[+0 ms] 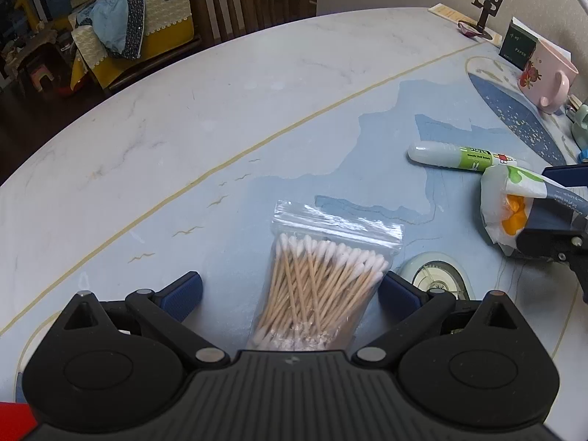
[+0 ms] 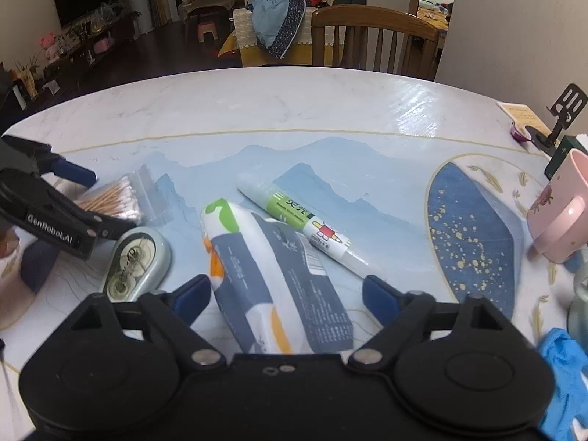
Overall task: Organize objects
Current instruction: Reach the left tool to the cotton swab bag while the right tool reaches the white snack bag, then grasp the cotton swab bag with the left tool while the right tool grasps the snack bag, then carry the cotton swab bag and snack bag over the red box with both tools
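A clear zip bag of cotton swabs (image 1: 323,275) lies flat on the blue table mat (image 1: 330,139). My left gripper (image 1: 290,292) is open and straddles it; the right pad is near the bag's edge and the left pad stands well clear. A white, grey and orange soft packet (image 2: 272,275) lies between the fingers of my right gripper (image 2: 286,296), which is open. Its left pad sits at the packet's edge, and a gap shows at the right pad. A green-labelled tube (image 2: 297,217) lies just beyond the packet.
A pale green correction tape dispenser (image 2: 136,261) lies between the two grippers. A pink mug (image 2: 562,213), a green box (image 1: 518,44) and a black stand (image 1: 487,3) line the right edge. Blue cloth (image 2: 566,378) is at the near right. A wooden chair (image 2: 375,36) stands at the far side.
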{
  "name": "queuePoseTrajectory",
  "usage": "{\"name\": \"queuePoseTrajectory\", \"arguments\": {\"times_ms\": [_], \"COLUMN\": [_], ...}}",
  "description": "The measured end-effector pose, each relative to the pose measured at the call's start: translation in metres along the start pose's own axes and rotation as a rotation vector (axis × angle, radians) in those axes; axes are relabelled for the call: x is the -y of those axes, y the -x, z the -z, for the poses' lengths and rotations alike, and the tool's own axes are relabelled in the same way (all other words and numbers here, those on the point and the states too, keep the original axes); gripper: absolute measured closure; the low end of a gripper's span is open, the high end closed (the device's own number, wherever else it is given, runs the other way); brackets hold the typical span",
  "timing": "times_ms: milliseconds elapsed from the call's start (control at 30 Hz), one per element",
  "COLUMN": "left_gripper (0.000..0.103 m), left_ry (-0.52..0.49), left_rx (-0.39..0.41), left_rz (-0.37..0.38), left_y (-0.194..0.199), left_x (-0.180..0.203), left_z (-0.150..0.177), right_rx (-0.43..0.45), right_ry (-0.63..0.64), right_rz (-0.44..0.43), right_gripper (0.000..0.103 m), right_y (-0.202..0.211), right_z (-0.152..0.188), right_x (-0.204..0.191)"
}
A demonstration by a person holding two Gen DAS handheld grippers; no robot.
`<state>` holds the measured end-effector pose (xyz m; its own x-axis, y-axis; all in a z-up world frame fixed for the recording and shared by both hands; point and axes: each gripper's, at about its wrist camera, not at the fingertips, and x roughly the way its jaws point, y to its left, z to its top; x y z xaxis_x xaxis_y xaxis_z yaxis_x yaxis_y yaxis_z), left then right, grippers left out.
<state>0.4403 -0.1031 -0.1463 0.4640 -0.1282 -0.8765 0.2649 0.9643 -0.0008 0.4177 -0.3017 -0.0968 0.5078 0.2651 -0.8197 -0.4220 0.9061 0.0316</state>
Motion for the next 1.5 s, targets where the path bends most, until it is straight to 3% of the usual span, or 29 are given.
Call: {"name": "queuePoseTrajectory", "arguments": {"times_ms": [133,233,300,367,467,1067,1500], "left_gripper": [0.01,0.027,0.043,0.053,0.058,0.061,0.061], "left_ry": [-0.004,-0.022,-0.038,-0.043,-0.035,0.131,0.238], "left_rx": [0.019,0.035,0.041,0.04,0.031,-0.005,0.075], "left_rz": [0.001,0.015,0.024,0.026,0.018,0.018,0.019], "left_y": [0.004,0.008,0.011,0.014,0.015,0.057,0.145], "left_x": [0.003,0.008,0.012,0.015,0.018,0.017,0.017], "left_z": [0.002,0.003,0.003,0.002,0.002,0.042,0.083], "right_rx": [-0.004,-0.004,-0.008,-0.012,-0.009,0.002,0.03], "right_ry": [-0.014,-0.023,-0.032,-0.048,-0.062,-0.105,-0.094], "right_rz": [-0.004,-0.001,-0.005,-0.01,-0.009,-0.028,-0.08], "right_gripper": [0.03,0.036,0.04,0.046,0.049,0.058,0.058], "right_y": [-0.002,0.0,0.0,0.001,0.005,0.05,0.1], "right_z": [0.0,0.001,0.002,0.003,0.005,0.024,0.027], "right_x": [-0.001,-0.002,-0.003,-0.004,-0.008,-0.041,-0.078]}}
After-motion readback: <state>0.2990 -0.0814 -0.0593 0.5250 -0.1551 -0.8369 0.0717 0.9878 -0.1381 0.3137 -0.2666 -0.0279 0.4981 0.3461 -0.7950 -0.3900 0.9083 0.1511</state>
